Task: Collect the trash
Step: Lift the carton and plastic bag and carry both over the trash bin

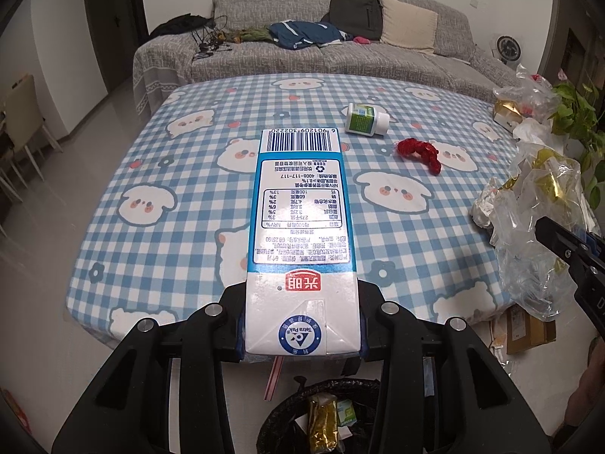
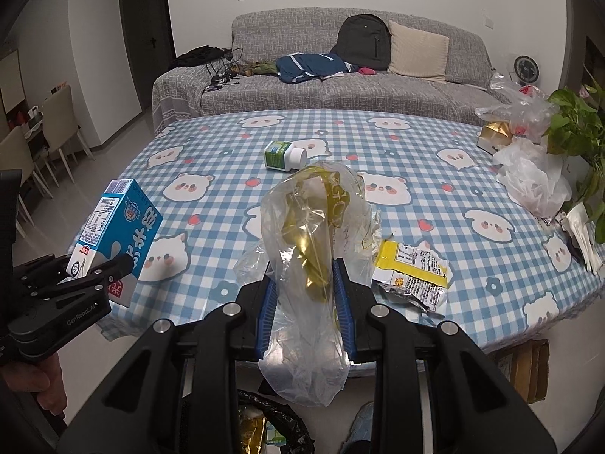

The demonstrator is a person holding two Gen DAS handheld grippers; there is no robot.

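Note:
My left gripper (image 1: 302, 302) is shut on a blue and white milk carton (image 1: 302, 204), gripping it near its folded end just off the table's near edge. In the right wrist view the same carton (image 2: 113, 223) sits at the left, tilted in that gripper (image 2: 102, 268). Between the blue pads of my right gripper (image 2: 305, 302) is a clear plastic bag (image 2: 314, 234) with gold wrapping inside. A bin lined with a black bag (image 1: 321, 416) stands on the floor below both grippers, with wrappers in it. It also shows as the bin (image 2: 272, 427) in the right wrist view.
On the blue checked tablecloth (image 2: 435, 174) lie a white and green bottle (image 2: 283, 155), a torn yellow wrapper (image 2: 412, 268) and a red scrap (image 1: 418, 151). Plastic bags (image 2: 533, 178) and a plant (image 2: 574, 125) crowd the right edge. A cardboard box (image 1: 529, 325) sits under the table; a sofa (image 2: 340, 87) stands behind it.

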